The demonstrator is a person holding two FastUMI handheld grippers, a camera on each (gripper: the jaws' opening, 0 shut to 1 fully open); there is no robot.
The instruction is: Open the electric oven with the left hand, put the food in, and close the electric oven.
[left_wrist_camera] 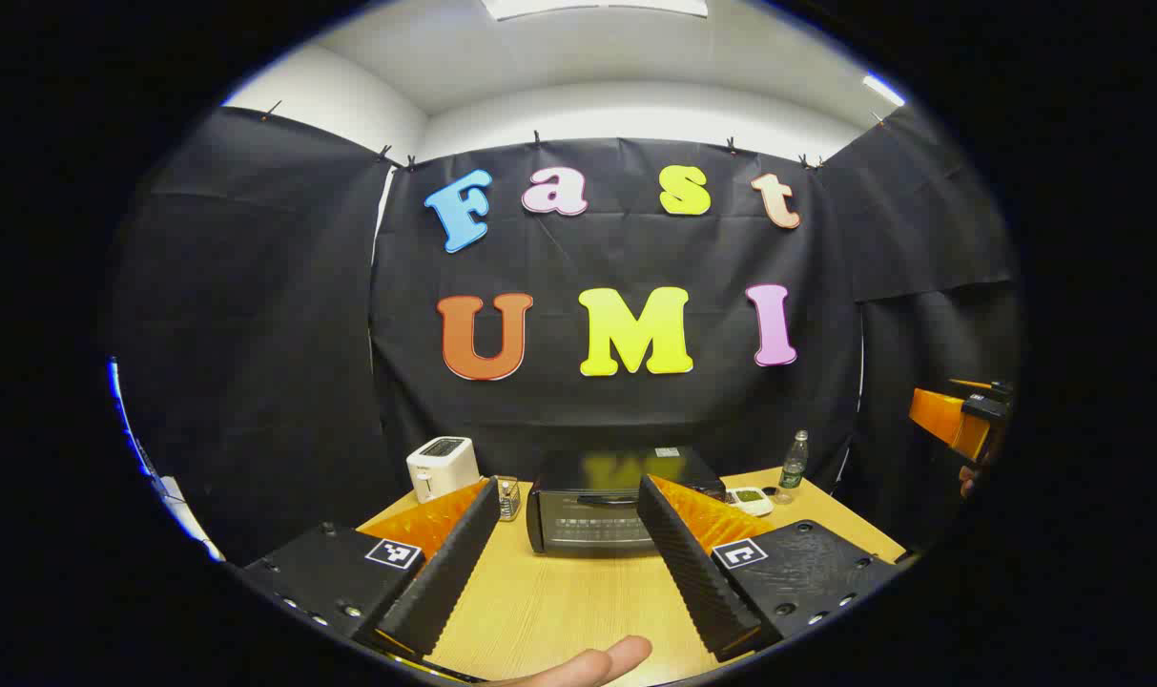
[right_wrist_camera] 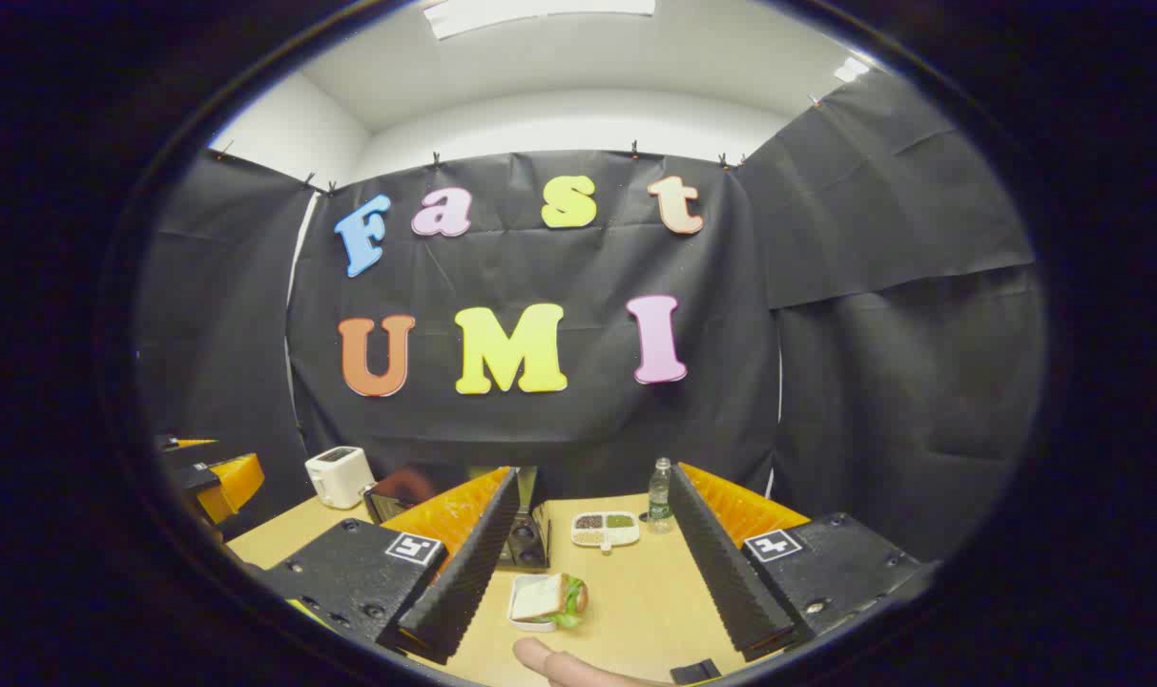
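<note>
The electric oven point(left_wrist_camera: 609, 510) sits on the counter point(left_wrist_camera: 559, 611) against the back wall. To its left stands a toaster point(left_wrist_camera: 442, 468), with a small rack point(left_wrist_camera: 508, 498) between them. Right of the oven lies a divided dish point(right_wrist_camera: 605, 530), then a bottle point(right_wrist_camera: 661, 494). Nearer the front edge, before the dish, rests the food point(right_wrist_camera: 547, 601) on its plate.

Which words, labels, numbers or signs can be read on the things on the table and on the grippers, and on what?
No text can be quoted; nothing is readable.
electric oven: pale marks on its front panel, too small to read.
bottle: label too blurred to read.
left gripper and right gripper: black-and-white square markers, a pattern, no words.
</note>
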